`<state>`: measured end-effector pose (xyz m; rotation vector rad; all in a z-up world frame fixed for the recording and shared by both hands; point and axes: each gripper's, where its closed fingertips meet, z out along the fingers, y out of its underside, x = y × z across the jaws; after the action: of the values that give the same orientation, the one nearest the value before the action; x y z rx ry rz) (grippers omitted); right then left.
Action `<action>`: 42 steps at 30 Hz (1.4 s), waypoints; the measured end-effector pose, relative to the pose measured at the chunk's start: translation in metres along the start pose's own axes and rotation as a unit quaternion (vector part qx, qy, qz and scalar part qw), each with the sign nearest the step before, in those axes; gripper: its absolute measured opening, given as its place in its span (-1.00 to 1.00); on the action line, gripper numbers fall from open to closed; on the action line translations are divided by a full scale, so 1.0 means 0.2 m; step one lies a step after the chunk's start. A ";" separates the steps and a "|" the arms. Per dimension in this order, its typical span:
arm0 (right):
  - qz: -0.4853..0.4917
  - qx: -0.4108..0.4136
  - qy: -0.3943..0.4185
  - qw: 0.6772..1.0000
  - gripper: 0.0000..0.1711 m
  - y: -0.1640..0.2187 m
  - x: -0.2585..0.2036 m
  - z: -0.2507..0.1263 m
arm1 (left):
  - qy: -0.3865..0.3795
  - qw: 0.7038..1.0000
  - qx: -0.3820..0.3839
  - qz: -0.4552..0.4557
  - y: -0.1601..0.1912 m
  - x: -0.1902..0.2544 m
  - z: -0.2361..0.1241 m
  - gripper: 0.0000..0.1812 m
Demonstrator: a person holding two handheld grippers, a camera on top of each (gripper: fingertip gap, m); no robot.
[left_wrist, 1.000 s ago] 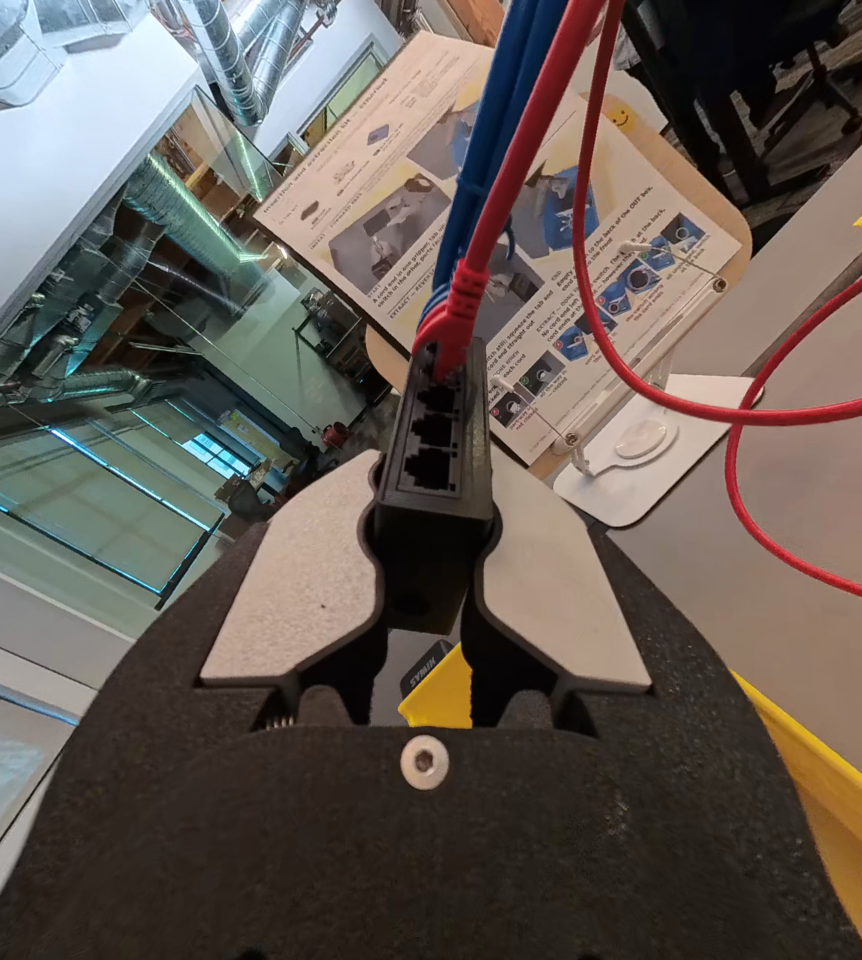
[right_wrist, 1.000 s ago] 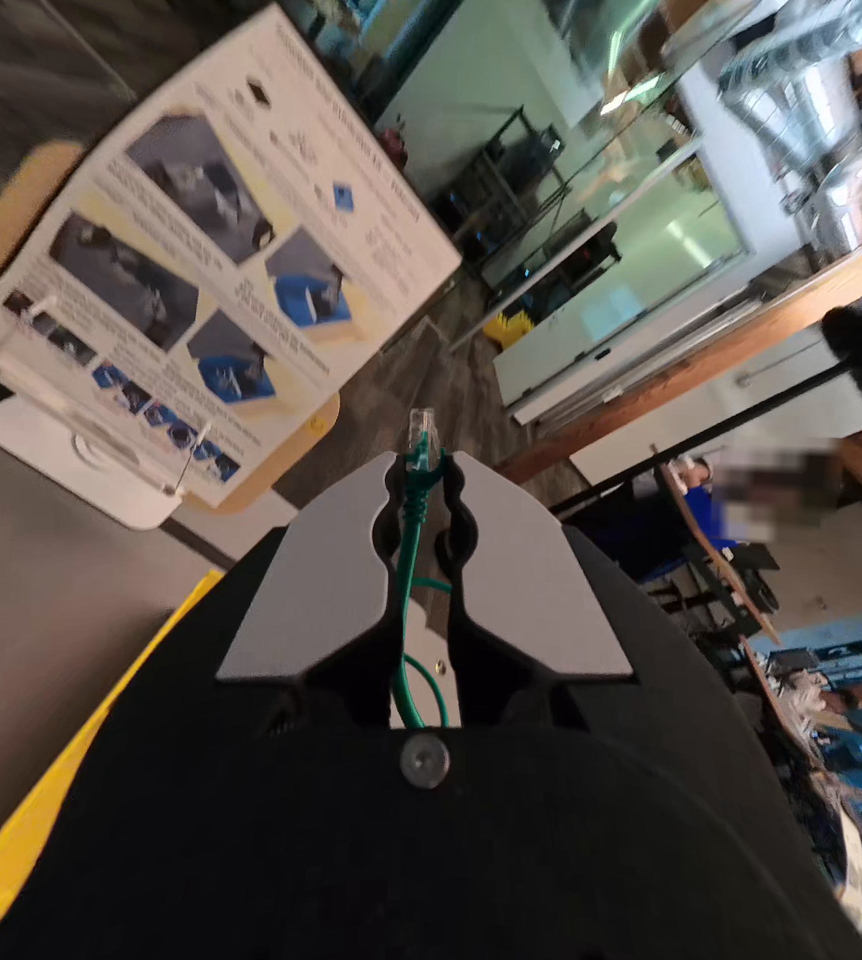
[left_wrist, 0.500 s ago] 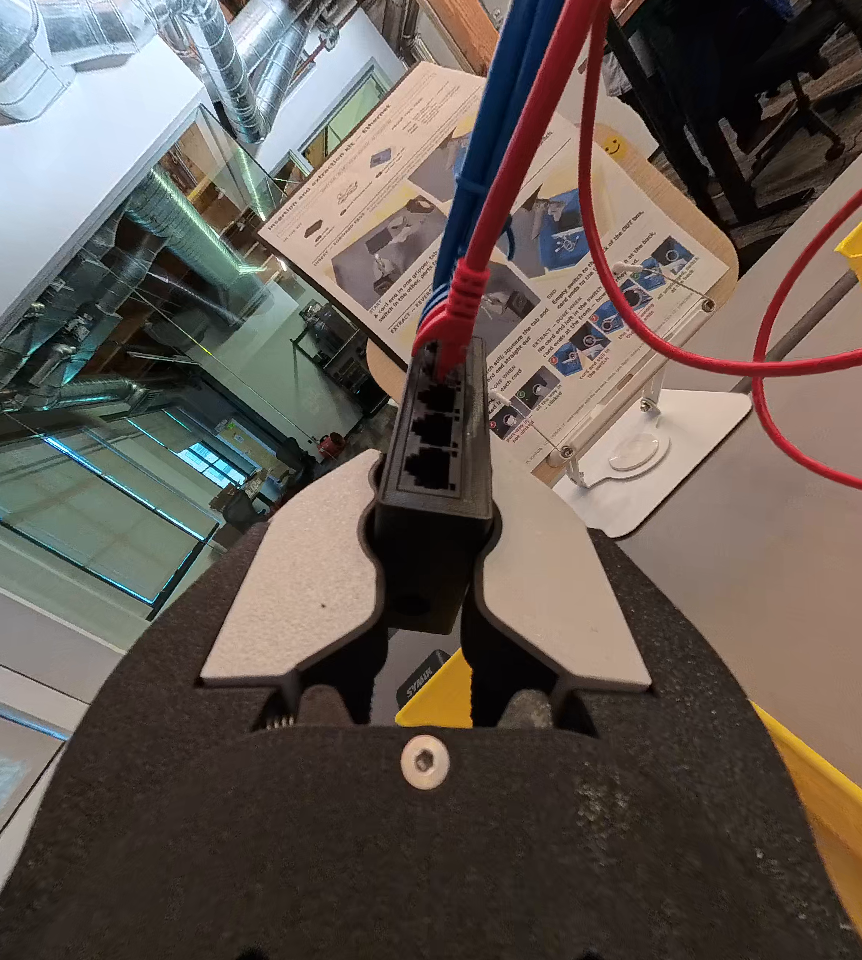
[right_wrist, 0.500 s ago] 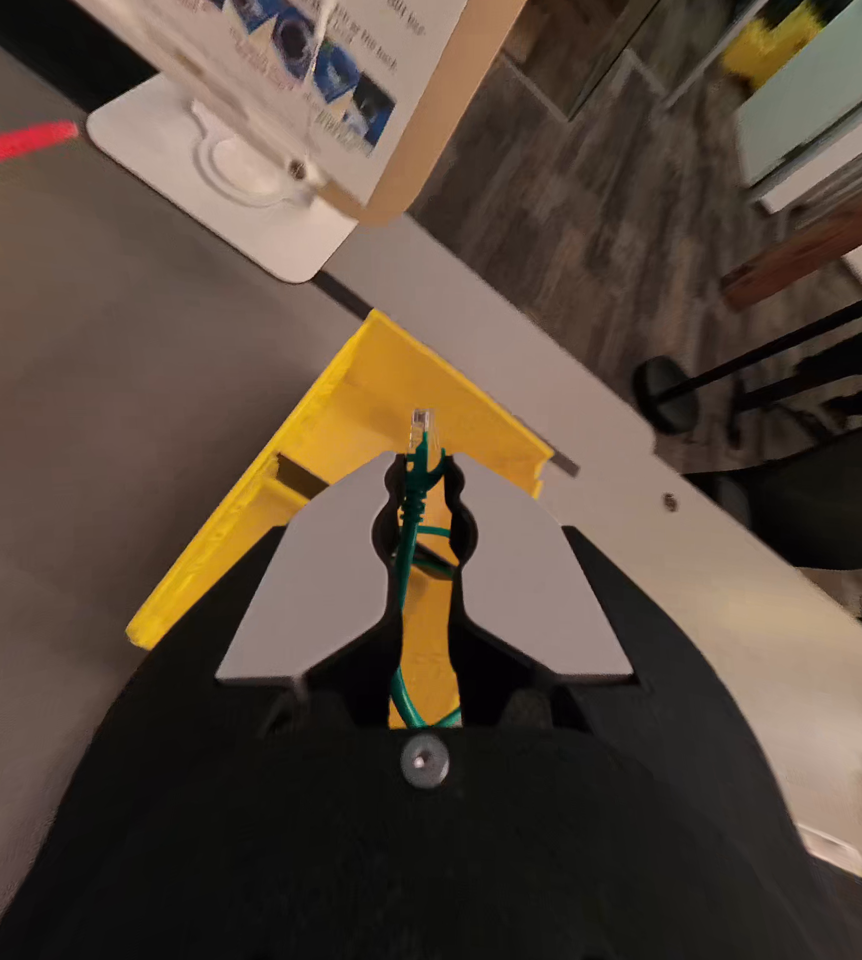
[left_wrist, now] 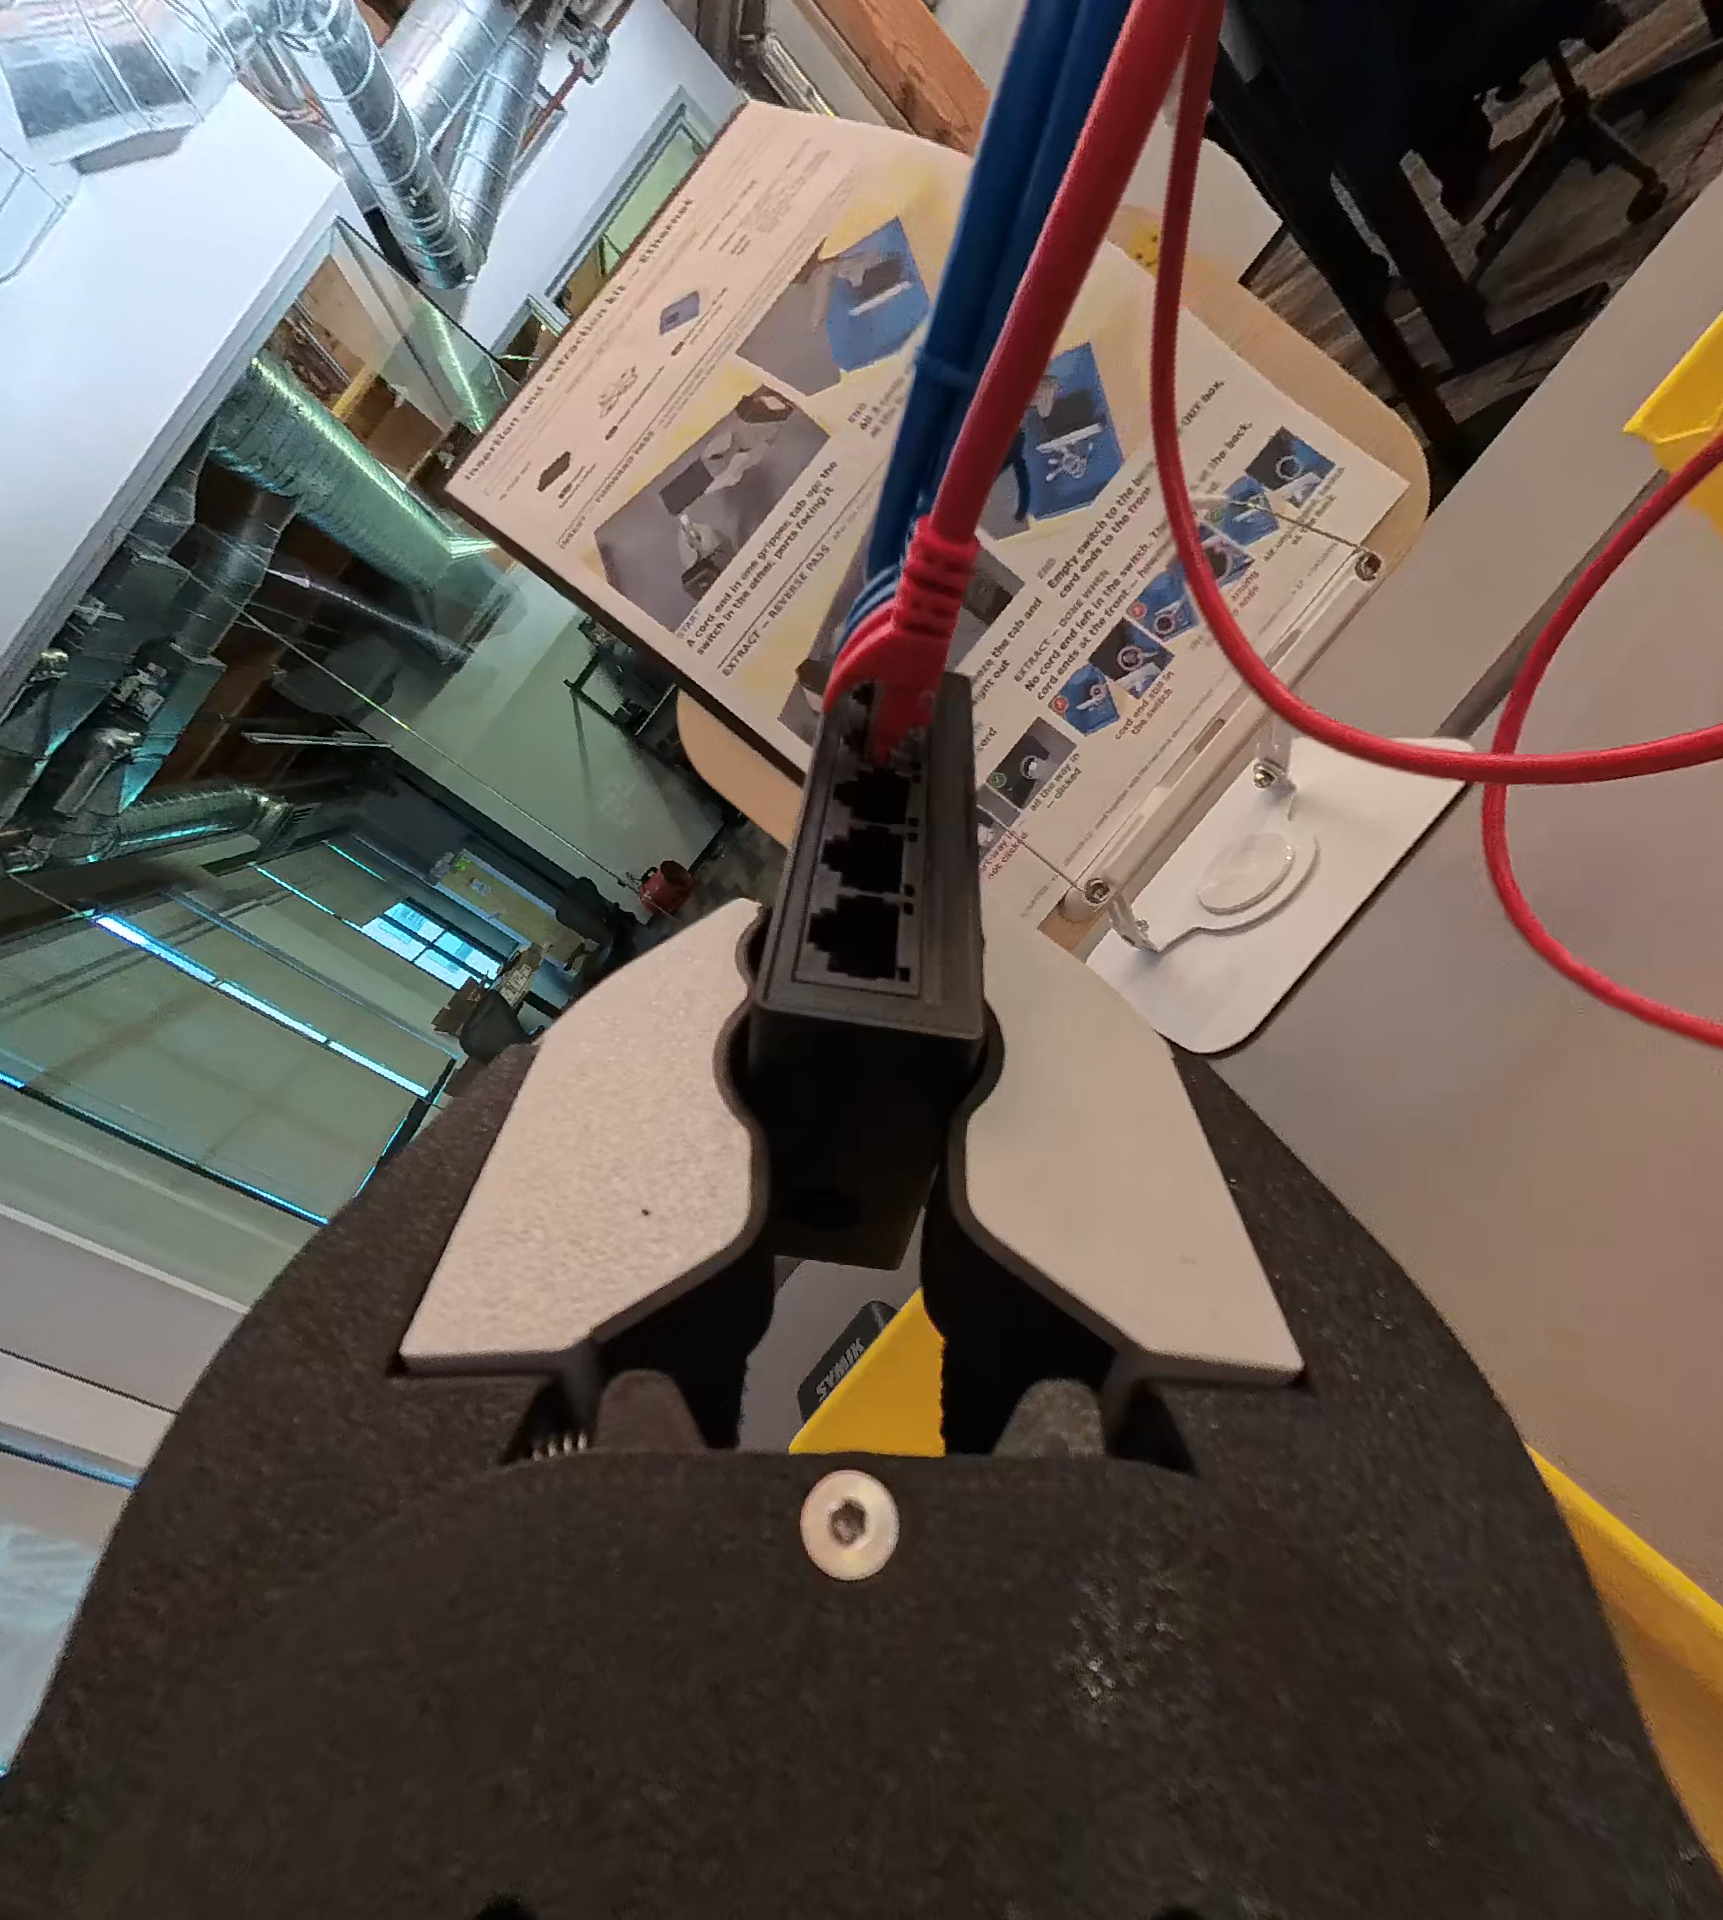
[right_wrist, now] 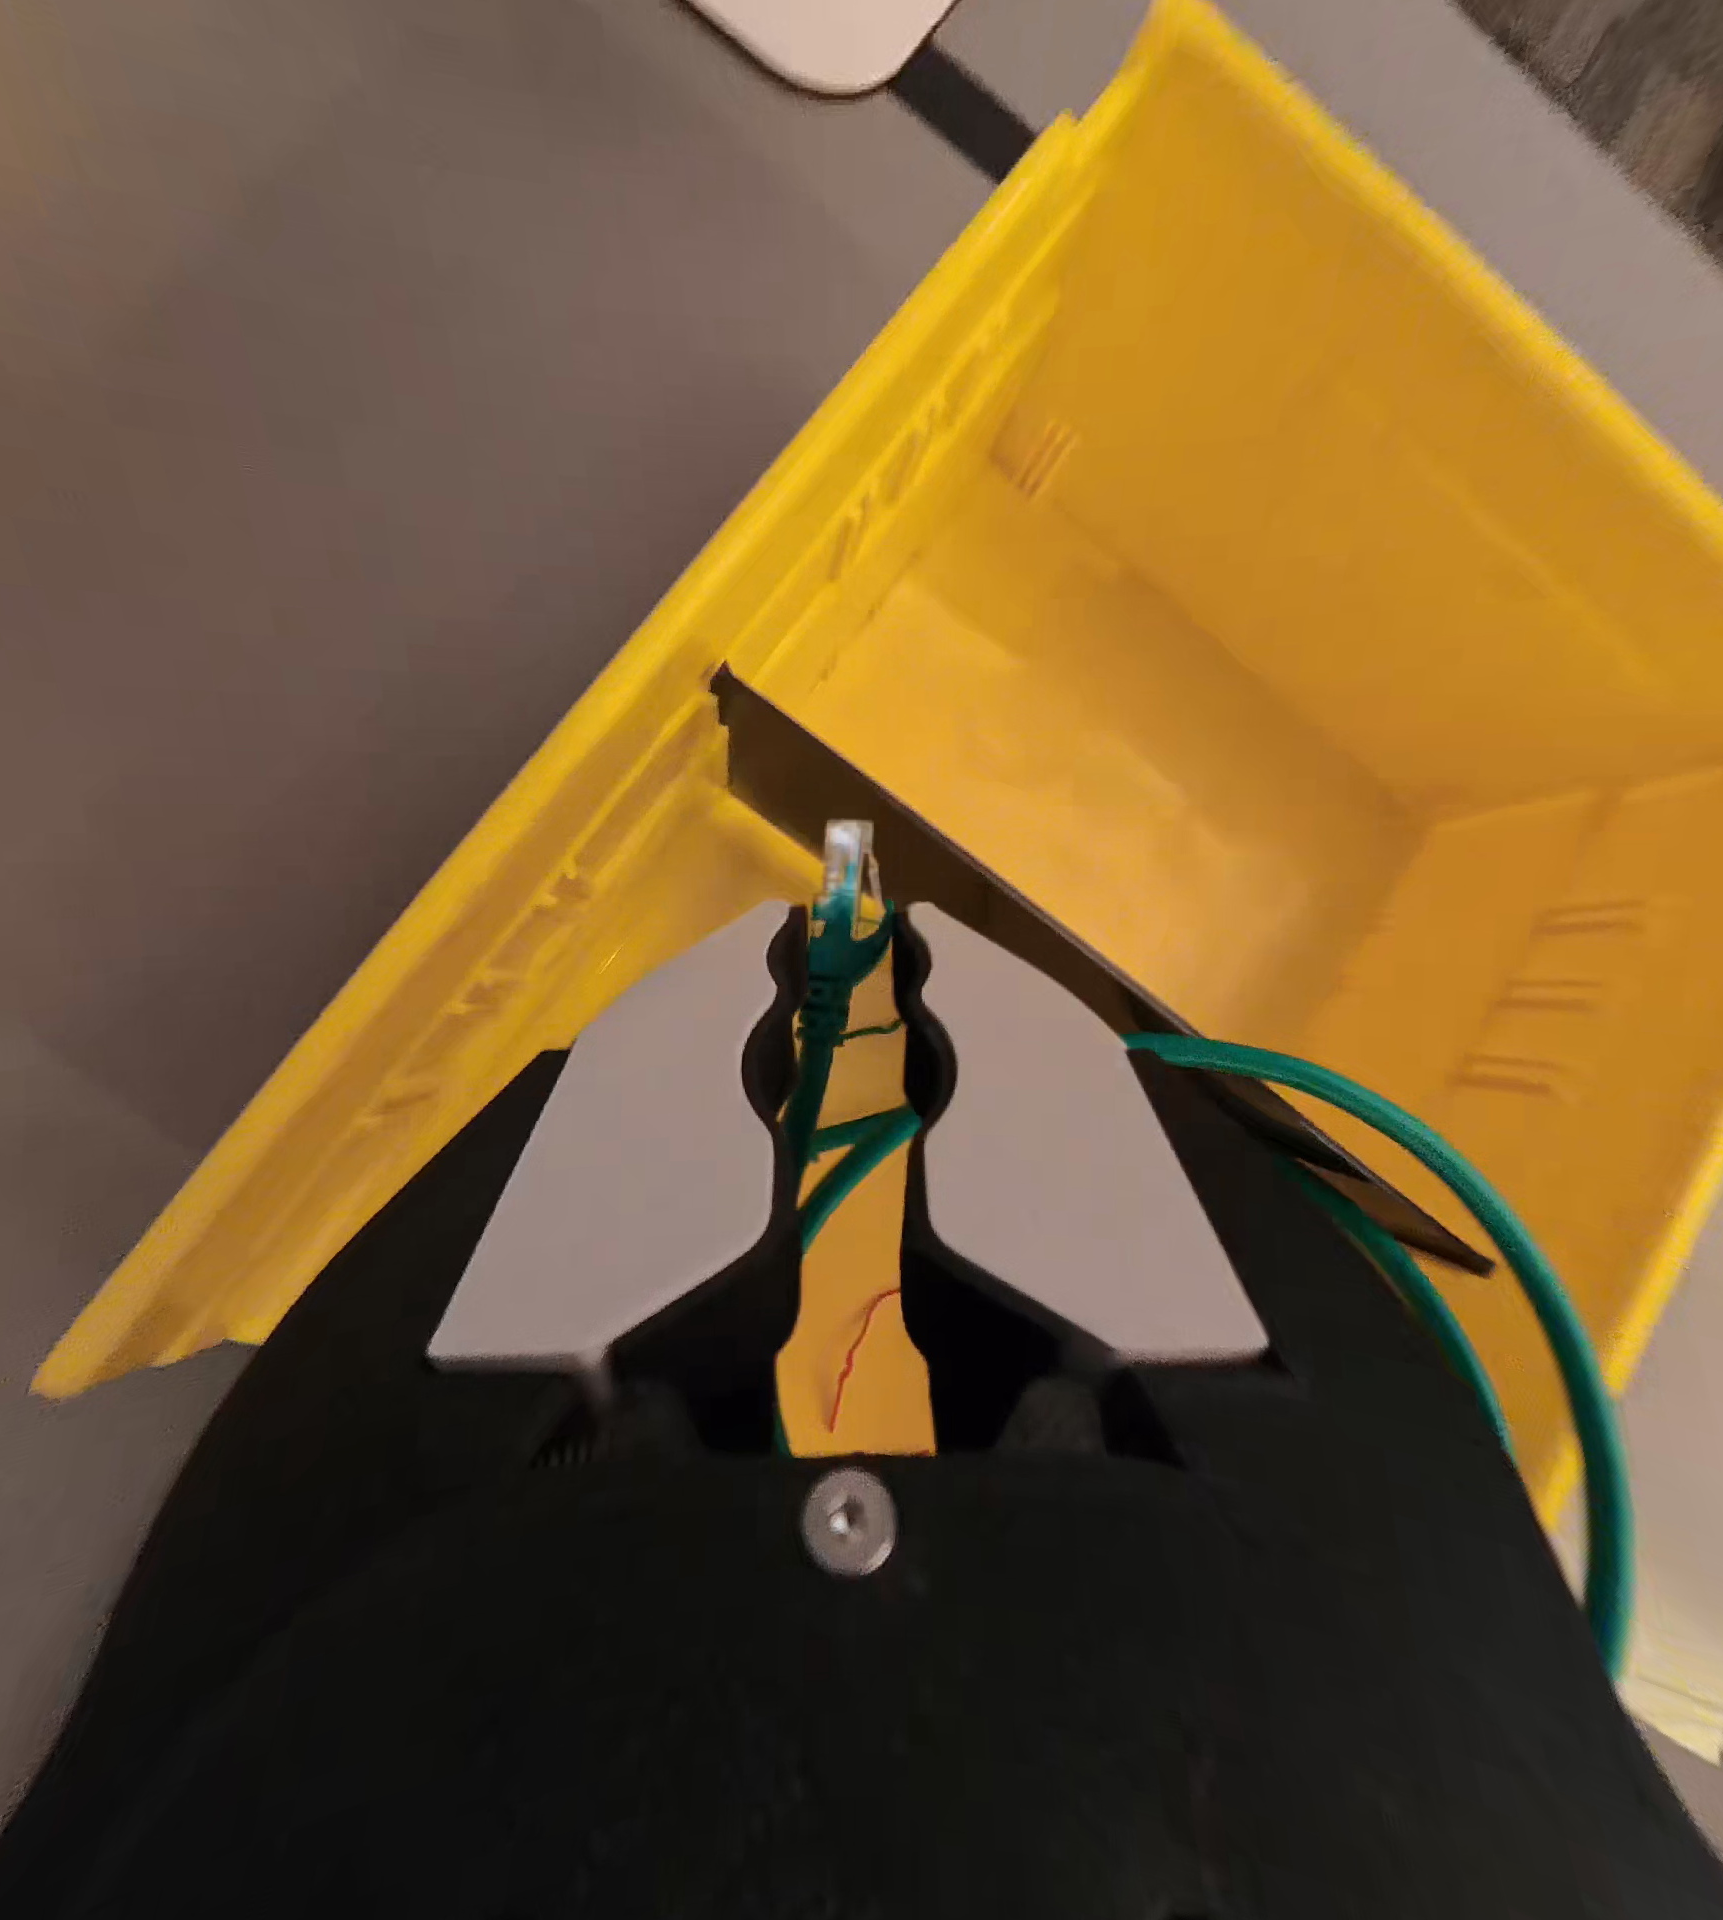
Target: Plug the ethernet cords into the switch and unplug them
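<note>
Leftmost, the left gripper (left_wrist: 862,1049) is clenched on a black rectangular plastic ethernet switch (left_wrist: 872,935), held above the grey table (left_wrist: 1563,1039) with three vacant ports facing the camera. Farther along its face a red ethernet cord (left_wrist: 924,613) is plugged in, with a bundle of blue ethernet cords (left_wrist: 950,343) just behind it. Beyond stands a printed instruction board (left_wrist: 763,457) on a white stand. Rightward, the right gripper (right_wrist: 844,914) grasps a green ethernet cord (right_wrist: 829,987) just behind its clear plastic plug (right_wrist: 846,857), over a yellow plastic bin (right_wrist: 1252,582) crossed by a black divider (right_wrist: 992,883); the cord's slack loops out to the right.
</note>
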<state>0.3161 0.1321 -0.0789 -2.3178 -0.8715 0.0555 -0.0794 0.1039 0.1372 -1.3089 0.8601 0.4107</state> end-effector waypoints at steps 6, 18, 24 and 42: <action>-0.014 0.022 -0.030 0.999 -0.43 -0.13 -0.04 -0.07 | 0.009 1.000 -0.008 0.013 0.00 0.05 0.03 -0.67; -0.436 0.431 0.182 0.769 -0.59 -1.08 -0.92 -1.05 | 0.039 0.996 0.022 0.080 -0.05 0.20 0.06 -0.68; -0.519 0.479 0.163 0.689 -0.74 -1.06 -1.20 -0.83 | 0.051 0.982 -0.007 0.184 -0.03 0.40 0.15 -0.68; -0.533 0.324 0.087 0.777 -0.73 -0.99 -1.02 -0.37 | 0.063 0.961 -0.066 0.263 -0.01 0.67 0.23 -0.67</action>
<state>0.0617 0.0799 0.0601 -0.9491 -1.6232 -0.2953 0.0230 0.1213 0.0395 -1.2268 1.3119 0.8184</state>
